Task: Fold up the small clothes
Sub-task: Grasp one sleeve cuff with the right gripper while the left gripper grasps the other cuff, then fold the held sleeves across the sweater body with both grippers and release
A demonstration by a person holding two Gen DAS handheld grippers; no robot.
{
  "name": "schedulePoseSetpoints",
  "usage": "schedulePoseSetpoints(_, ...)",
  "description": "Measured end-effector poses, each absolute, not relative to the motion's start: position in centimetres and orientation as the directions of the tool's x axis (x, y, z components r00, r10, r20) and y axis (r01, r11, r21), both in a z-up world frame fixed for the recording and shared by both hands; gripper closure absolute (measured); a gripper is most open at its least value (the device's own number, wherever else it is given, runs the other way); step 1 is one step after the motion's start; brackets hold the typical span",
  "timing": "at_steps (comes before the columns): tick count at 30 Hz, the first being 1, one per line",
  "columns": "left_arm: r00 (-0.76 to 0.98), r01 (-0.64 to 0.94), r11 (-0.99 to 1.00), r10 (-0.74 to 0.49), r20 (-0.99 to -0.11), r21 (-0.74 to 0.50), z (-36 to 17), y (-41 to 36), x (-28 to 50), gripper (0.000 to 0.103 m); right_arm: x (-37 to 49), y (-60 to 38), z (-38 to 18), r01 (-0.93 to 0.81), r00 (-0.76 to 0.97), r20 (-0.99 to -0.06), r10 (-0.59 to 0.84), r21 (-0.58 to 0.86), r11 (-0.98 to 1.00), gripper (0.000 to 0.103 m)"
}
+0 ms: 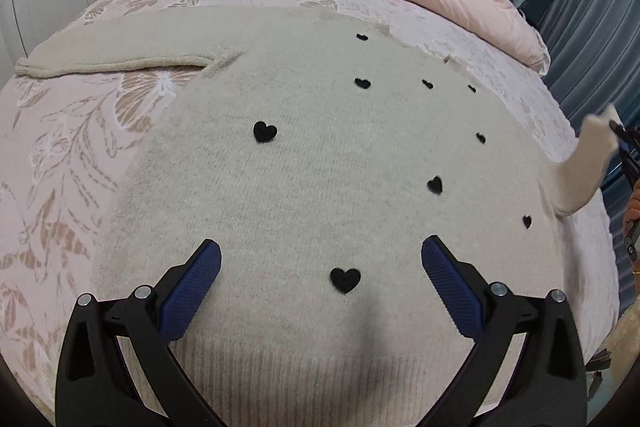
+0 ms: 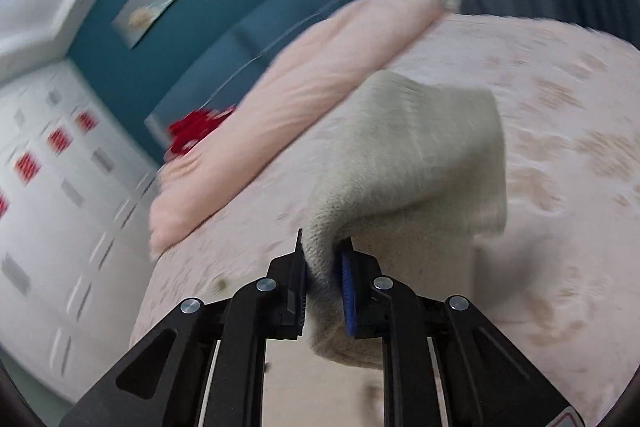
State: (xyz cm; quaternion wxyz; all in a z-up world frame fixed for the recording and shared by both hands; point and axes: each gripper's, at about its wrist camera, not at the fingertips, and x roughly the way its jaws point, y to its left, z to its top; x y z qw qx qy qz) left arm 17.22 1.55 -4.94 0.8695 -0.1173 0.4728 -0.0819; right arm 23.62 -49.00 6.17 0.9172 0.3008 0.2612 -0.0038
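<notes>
Sweater (image 1: 320,167) flat on bed (image 1: 60,147), right gripper (image 2: 324,291) pinching its sleeve (image 2: 420,155), left gripper (image 1: 320,263) wide above, empty

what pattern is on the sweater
Cream knit sweater scattered with small black hearts, clearest in the left wrist view.

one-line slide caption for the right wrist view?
Right gripper shut on the cream sweater's sleeve, lifted above the floral bedspread, pink pillow behind.
</notes>
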Motion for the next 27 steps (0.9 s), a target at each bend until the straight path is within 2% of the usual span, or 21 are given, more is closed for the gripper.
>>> schedulePoseSetpoints(1, 0.548, 0.032, 0.951, -0.275, -0.790, -0.309, -4.6, 1.7, 17.6, 0.005, 25.4, -44.9, 6.9, 0.074, 0.847, -0.481, 0.227, 0.529, 0.845, 0.079)
schedulePoseSetpoints(3, 0.560, 0.026, 0.934, -0.309, -0.769, -0.357, -3.9, 1.9, 18.5, 0.005, 28.2, -37.1, 6.3, -0.075, 0.777, -0.507, 0.374, 0.515, 0.854, 0.060)
schedulePoseSetpoints(6, 0.554, 0.016, 0.901, -0.369, -0.746, -0.434, -2.9, 2.0, 20.9, 0.005, 29.0, -29.9, 3.4, -0.136, 0.722, -0.583, 0.373, 0.409, 0.902, 0.060)
schedulePoseSetpoints(11, 0.524, -0.002, 0.841, -0.461, -0.717, -0.542, -2.8, 1.5, 28.5, 0.005, 25.6, -31.6, -2.8, 0.058, 0.683, -0.677, 0.276, 0.427, 0.902, 0.058)
schedulePoseSetpoints(15, 0.513, -0.023, 0.849, -0.443, -0.735, -0.528, -3.9, -0.9, 35.3, 0.005, 23.7, -36.7, -6.8, 0.230, 0.645, -0.725, 0.241, 0.485, 0.844, 0.057)
schedulePoseSetpoints(19, 0.491, -0.099, 0.860, -0.395, -0.776, -0.501, -7.1, -2.6, 40.7, 0.007, 22.5, -40.1, -8.8, 0.307, 0.657, -0.709, 0.257, 0.563, 0.768, 0.054)
schedulePoseSetpoints(20, 0.469, -0.127, 0.854, -0.396, -0.789, -0.504, -8.2, -2.8, 41.7, 0.017, 23.0, -40.6, -8.9, 0.320, 0.663, -0.703, 0.259, 0.578, 0.750, 0.052)
schedulePoseSetpoints(21, 0.448, -0.148, 0.839, -0.415, -0.792, -0.524, -9.0, -2.7, 42.4, 0.041, 23.5, -41.0, -9.0, 0.333, 0.669, -0.696, 0.260, 0.594, 0.732, 0.052)
schedulePoseSetpoints(22, 0.438, -0.156, 0.826, -0.433, -0.787, -0.541, -9.6, -2.8, 43.0, 0.053, 24.3, -41.1, -9.0, 0.333, 0.676, -0.688, 0.264, 0.605, 0.724, 0.052)
schedulePoseSetpoints(23, 0.439, -0.170, 0.835, -0.412, -0.799, -0.524, -9.7, -2.9, 43.2, 0.073, 25.0, -41.1, -8.9, 0.327, 0.683, -0.681, 0.265, 0.609, 0.722, 0.052)
schedulePoseSetpoints(24, 0.449, -0.170, 0.840, -0.400, -0.799, -0.516, -9.6, -2.9, 43.3, 0.090, 25.8, -40.9, -8.6, 0.318, 0.688, -0.679, 0.257, 0.600, 0.734, 0.069)
schedulePoseSetpoints(25, 0.460, -0.157, 0.839, -0.405, -0.790, -0.521, -9.3, -2.9, 43.3, 0.091, 26.3, -40.9, -8.0, 0.306, 0.701, -0.672, 0.239, 0.586, 0.750, 0.088)
schedulePoseSetpoints(26, 0.478, -0.141, 0.831, -0.418, -0.772, -0.537, -8.7, -2.7, 43.1, 0.091, 26.4, -41.1, -7.3, 0.294, 0.719, -0.654, 0.234, 0.591, 0.751, 0.095)
schedulePoseSetpoints(27, 0.502, -0.124, 0.830, -0.420, -0.756, -0.544, -8.0, -2.5, 42.5, 0.091, 26.1, -41.7, -6.5, 0.288, 0.757, -0.615, 0.222, 0.619, 0.731, 0.096)
